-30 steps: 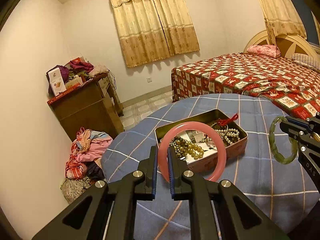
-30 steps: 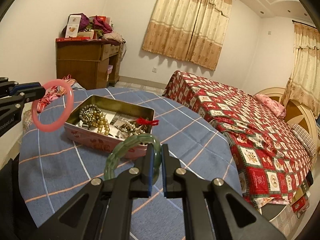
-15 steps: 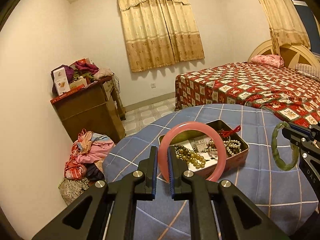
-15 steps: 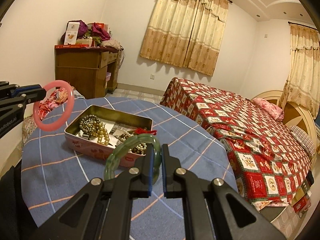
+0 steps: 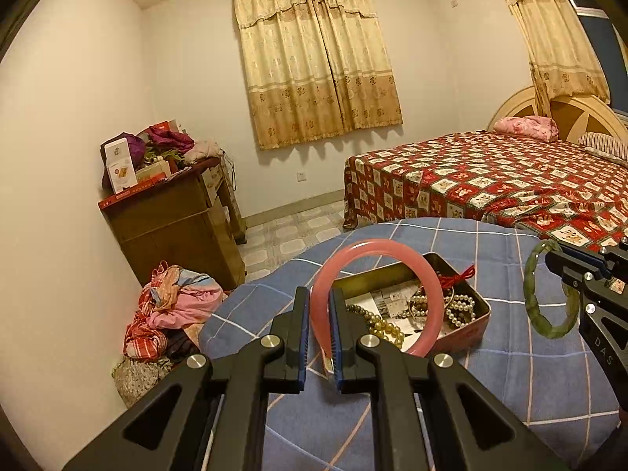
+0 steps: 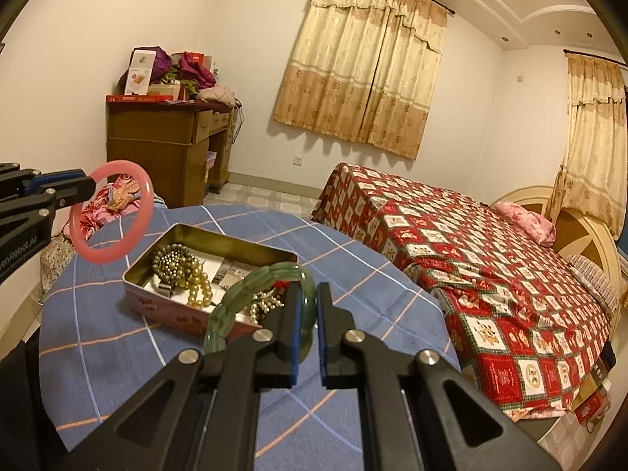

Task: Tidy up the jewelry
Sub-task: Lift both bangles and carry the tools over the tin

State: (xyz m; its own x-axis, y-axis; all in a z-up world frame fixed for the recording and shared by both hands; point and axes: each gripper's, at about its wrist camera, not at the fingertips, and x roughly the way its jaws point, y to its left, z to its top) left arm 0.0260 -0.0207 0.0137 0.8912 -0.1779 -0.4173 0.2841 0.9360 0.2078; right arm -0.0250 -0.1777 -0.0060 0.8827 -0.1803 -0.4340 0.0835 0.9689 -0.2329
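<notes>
Bangles are held above the open tin [image 5: 477, 324]: pink bangle [image 5: 376, 294] clamped by left gripper [image 5: 318, 306], green bangle [image 6: 251, 306] clamped by right gripper [image 6: 306, 302].

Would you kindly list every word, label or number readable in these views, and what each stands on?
"DAS": on the black right gripper, seen from the left wrist.
"enRobot.AI", start cut off: on the black left gripper.
White carton on the wooden cabinet: print too small.
Paper in the tin box: unreadable.
</notes>
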